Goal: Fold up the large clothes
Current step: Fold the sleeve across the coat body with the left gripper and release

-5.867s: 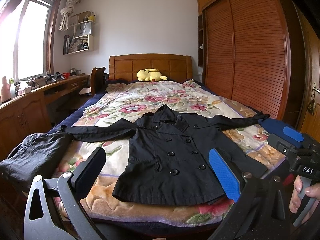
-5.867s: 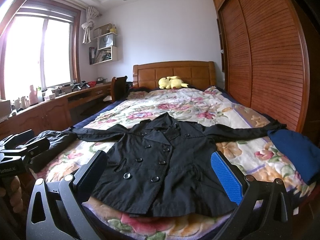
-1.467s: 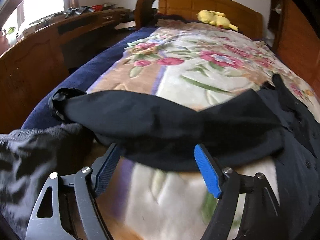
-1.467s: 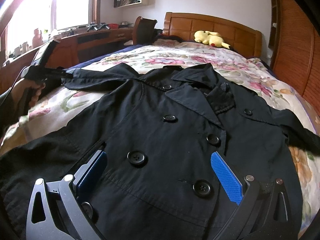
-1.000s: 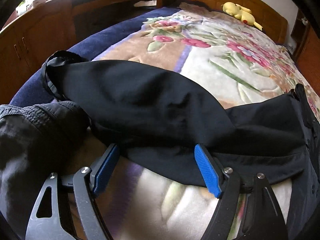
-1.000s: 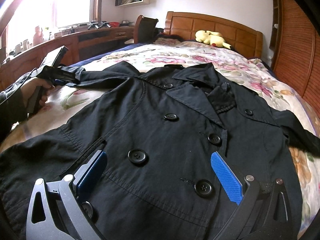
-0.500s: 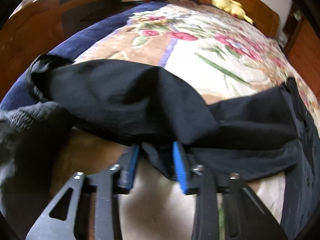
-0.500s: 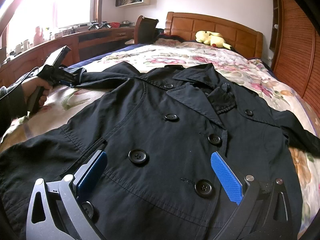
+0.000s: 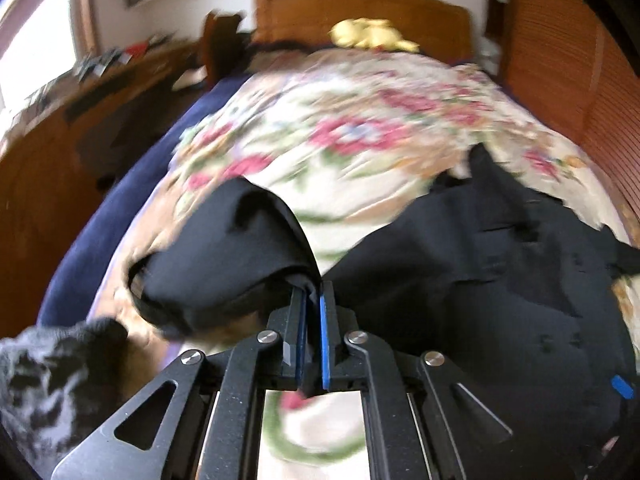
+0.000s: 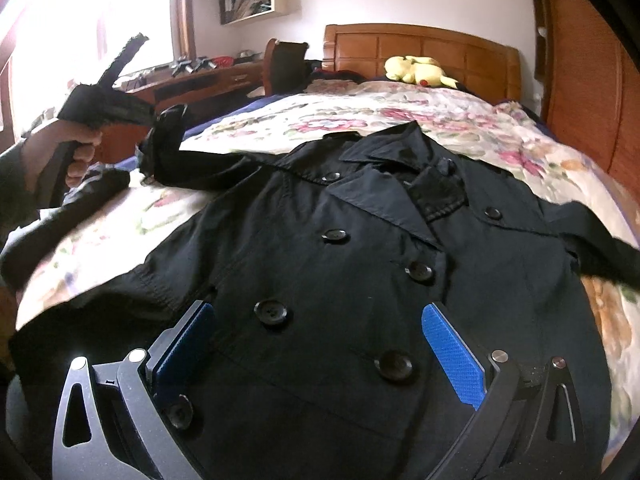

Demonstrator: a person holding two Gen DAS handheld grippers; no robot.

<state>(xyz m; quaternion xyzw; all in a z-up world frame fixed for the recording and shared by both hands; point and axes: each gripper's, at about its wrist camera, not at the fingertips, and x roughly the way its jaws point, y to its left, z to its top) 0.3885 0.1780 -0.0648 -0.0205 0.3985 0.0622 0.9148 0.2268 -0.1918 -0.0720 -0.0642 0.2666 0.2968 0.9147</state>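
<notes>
**Sleeve pinched and raised over a floral quilt**

A black double-breasted coat [image 10: 360, 272] lies front-up on the bed's quilt [image 10: 360, 116], a soft cover printed with pink and green flowers. Its cloth is matte and finely woven, with notched lapels and round, glossy black buttons in two rows.

The left gripper [image 9: 313, 300] has its blue-padded fingers pressed together on the coat's sleeve [image 9: 224, 256], the fabric bunched into a rounded fold just ahead of the pads. In the right wrist view the same sleeve [image 10: 168, 140] rises off the quilt, its cuff drooping from the tool held in the person's left hand [image 10: 76, 152]. The left view is smeared by blur, so the finer creases there cannot be told.

The right gripper [image 10: 320, 340] stands spread over the coat's lower front, its ribbed blue pads on either side of a button, not pinching any cloth.

A yellow plush toy [image 10: 418, 70] lies by the panelled wooden headboard [image 10: 420, 46]. Another dark, crumpled garment [image 9: 52, 368] sits at the bed's edge.
</notes>
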